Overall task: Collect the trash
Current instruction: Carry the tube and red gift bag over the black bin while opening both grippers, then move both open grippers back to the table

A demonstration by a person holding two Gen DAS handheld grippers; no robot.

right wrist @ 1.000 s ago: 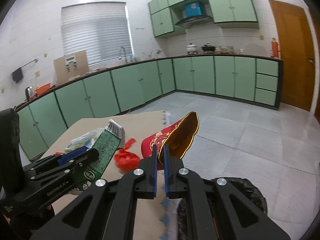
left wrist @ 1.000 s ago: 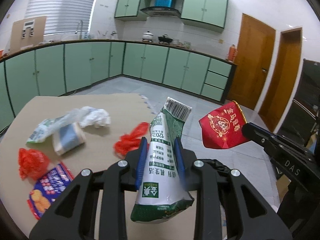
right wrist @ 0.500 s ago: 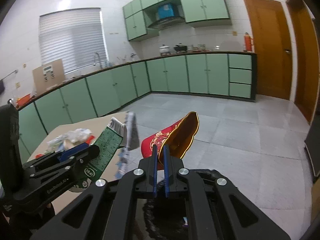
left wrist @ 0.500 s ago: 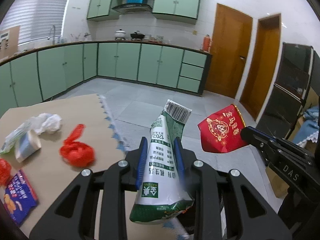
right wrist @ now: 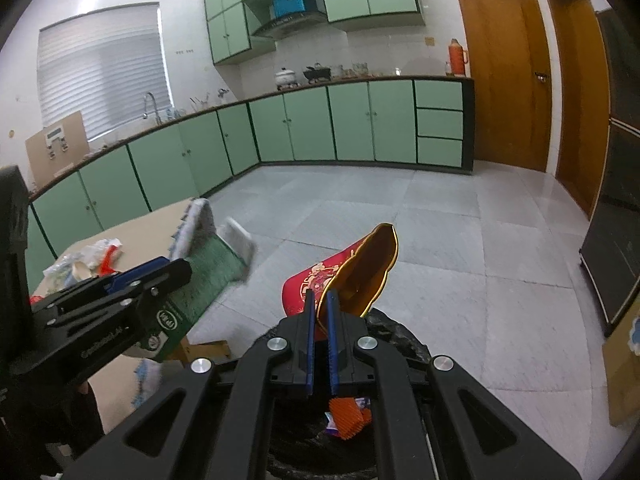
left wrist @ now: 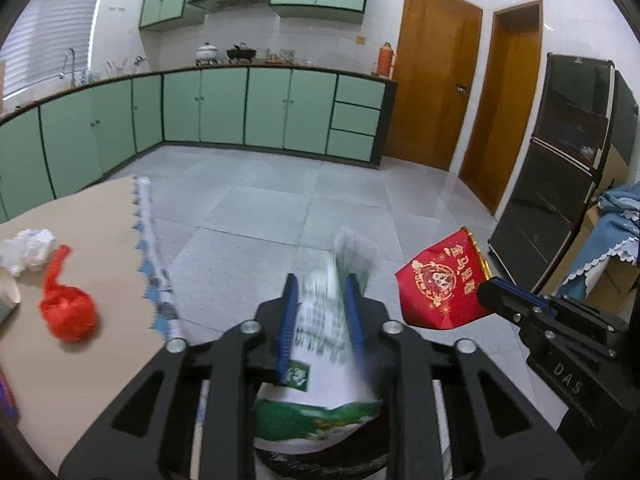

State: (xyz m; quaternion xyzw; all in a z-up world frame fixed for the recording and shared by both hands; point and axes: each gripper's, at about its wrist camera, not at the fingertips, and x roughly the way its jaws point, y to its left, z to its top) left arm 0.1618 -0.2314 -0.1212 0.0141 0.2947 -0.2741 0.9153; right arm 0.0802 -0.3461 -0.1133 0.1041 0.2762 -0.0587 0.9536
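Left gripper (left wrist: 320,312) clamps a green-and-white pouch (left wrist: 324,364) at lower centre of its view, right gripper (right wrist: 319,328) pinches a red-and-gold wrapper (right wrist: 360,272) mid-frame above the black trash bag (right wrist: 400,344), table (left wrist: 80,360) at lower left.

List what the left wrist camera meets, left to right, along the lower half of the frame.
White crumpled wrapper → red plastic bag on the table → green-and-white carton in the left gripper → red packet → right gripper.
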